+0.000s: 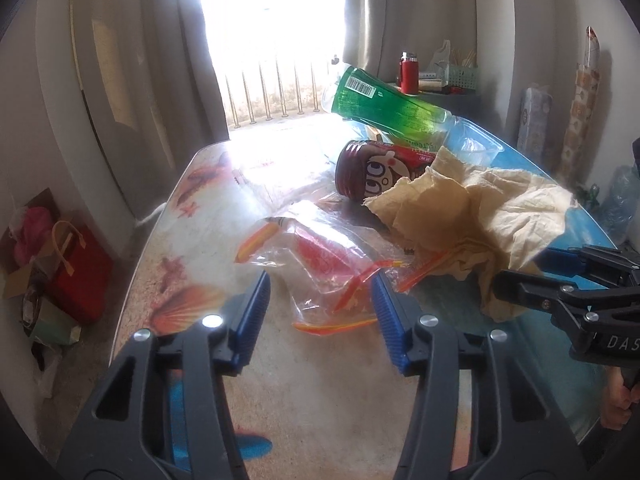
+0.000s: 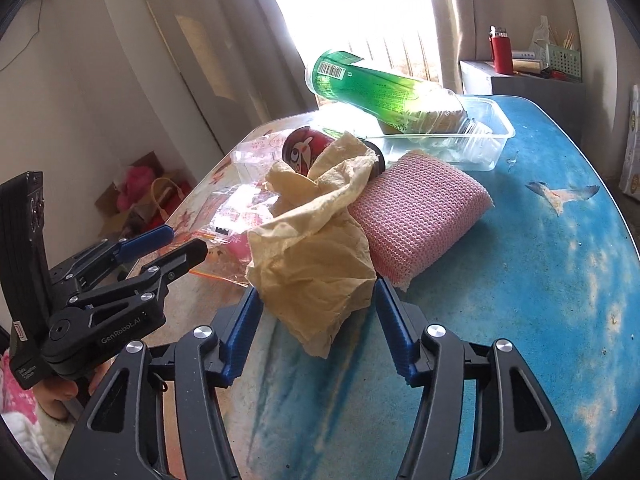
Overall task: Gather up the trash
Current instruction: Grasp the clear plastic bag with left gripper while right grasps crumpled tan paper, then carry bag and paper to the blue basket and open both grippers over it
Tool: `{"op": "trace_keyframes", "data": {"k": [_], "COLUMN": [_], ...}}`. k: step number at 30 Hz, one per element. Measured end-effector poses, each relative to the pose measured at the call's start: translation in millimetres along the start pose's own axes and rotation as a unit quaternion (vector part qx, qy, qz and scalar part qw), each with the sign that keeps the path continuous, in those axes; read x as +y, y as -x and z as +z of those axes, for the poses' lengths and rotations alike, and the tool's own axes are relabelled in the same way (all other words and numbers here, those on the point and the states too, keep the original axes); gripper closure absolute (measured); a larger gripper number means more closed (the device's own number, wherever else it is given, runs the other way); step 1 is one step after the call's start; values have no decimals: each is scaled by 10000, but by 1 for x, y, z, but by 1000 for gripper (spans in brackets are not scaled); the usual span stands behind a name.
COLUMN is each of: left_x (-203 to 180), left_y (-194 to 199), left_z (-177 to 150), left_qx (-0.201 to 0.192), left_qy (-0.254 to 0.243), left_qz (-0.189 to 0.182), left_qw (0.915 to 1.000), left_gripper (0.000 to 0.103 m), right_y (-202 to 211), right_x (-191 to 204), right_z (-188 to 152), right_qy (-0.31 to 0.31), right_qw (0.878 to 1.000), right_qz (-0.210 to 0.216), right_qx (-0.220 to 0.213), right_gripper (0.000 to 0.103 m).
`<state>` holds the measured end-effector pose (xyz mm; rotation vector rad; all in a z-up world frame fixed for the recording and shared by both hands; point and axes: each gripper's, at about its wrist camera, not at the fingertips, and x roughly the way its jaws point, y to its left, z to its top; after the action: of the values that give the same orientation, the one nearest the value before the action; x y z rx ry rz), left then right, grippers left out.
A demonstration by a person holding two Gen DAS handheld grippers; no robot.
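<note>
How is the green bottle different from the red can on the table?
The green bottle is see-through plastic with a barcode label; the red can is opaque with a cartoon face. The green bottle is longer and rests propped at a slant in the clear plastic tray; the red can lies low, partly covered by the crumpled yellow paper. Both are off their bases, not upright.

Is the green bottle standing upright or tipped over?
Tipped over. The green bottle lies slanted, its neck down inside the clear plastic tray and its base raised toward the window.
</note>
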<state>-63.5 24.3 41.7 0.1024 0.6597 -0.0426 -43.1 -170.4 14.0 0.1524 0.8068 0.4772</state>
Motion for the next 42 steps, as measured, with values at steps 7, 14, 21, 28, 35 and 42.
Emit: {"op": "trace_keyframes", "data": {"k": [7, 14, 21, 28, 35, 42], "left_x": [-1, 2, 17, 18, 0, -38], "left_y": [-7, -10, 10, 42, 66, 97], "left_z": [8, 9, 15, 28, 30, 51], "left_qx": [1, 15, -188, -542, -630, -1028], "left_qy": [-155, -146, 100, 42, -164, -444], "left_qz": [60, 162, 319, 489, 390, 59], "left_qw": [9999, 9998, 9993, 9973, 9971, 9937], "left_gripper": [72, 102, 103, 103, 103, 103], "right_y": [-6, 6, 38, 75, 107, 164], "right_x": [-10, -9, -7, -5, -25, -59], "right_z": [4, 6, 10, 13, 0, -18], "right_qy": [-214, -215, -257, -220, -542, -904], "right_qw": [9997, 9994, 9975, 9939, 9898, 9772], "right_qz": [-62, -128, -47, -47, -147, -469], "right_qx": [26, -259, -657, -1084, -1312, -1865], "right_gripper": [77, 96, 97, 97, 97, 97]}}
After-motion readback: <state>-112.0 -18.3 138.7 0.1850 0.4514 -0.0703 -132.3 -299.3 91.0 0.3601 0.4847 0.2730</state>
